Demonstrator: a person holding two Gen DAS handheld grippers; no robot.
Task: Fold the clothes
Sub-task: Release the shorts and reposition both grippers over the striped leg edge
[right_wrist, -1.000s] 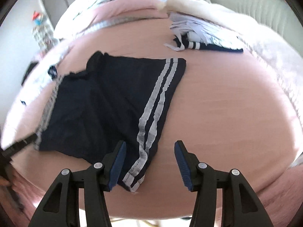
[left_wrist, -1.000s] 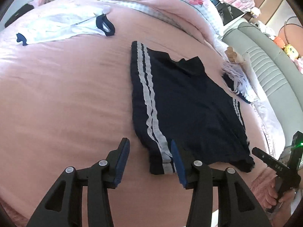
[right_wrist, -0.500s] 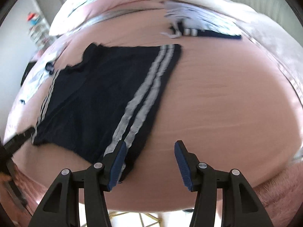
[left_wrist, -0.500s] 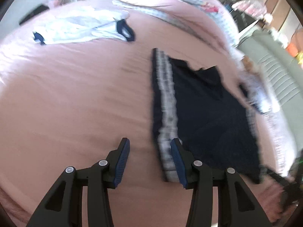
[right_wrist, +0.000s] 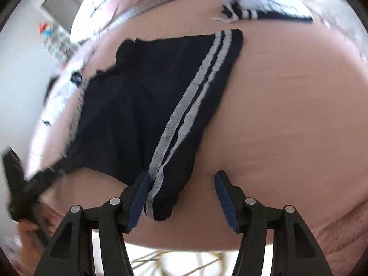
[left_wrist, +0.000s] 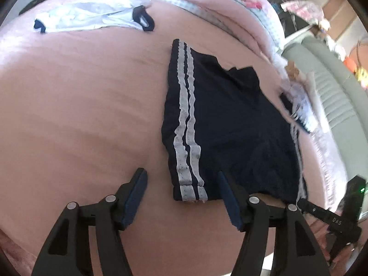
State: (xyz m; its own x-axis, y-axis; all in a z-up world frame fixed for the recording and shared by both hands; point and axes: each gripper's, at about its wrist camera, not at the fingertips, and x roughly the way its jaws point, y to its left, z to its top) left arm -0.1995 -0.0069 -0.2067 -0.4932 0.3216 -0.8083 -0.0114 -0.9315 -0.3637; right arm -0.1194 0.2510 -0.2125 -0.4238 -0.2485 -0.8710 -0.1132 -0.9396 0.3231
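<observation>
Dark navy shorts (left_wrist: 230, 126) with two white stripes down each side lie flat on the pink bed sheet (left_wrist: 69, 115). My left gripper (left_wrist: 181, 184) hangs over the near left hem corner; its jaws are opening and the striped corner lies between them, untouched by either pad. In the right wrist view the same shorts (right_wrist: 138, 103) stretch away to the left. My right gripper (right_wrist: 182, 181) straddles the near right hem corner with its jaws closing. The stripe rests against the left pad (right_wrist: 140, 195) and the right pad stands clear of the cloth.
A white garment with navy trim (left_wrist: 92, 16) lies at the far left of the bed. A small pile of navy and white clothes (right_wrist: 264, 11) sits beyond the shorts. Pink bedding (left_wrist: 230, 7) is heaped at the back, a green sofa (left_wrist: 333, 96) stands to the right, and the bed's edge runs just below both grippers.
The left jaws have spread wider and the striped corner now lies between them. The right gripper has sunk toward the other corner, which now sits between its jaws.
</observation>
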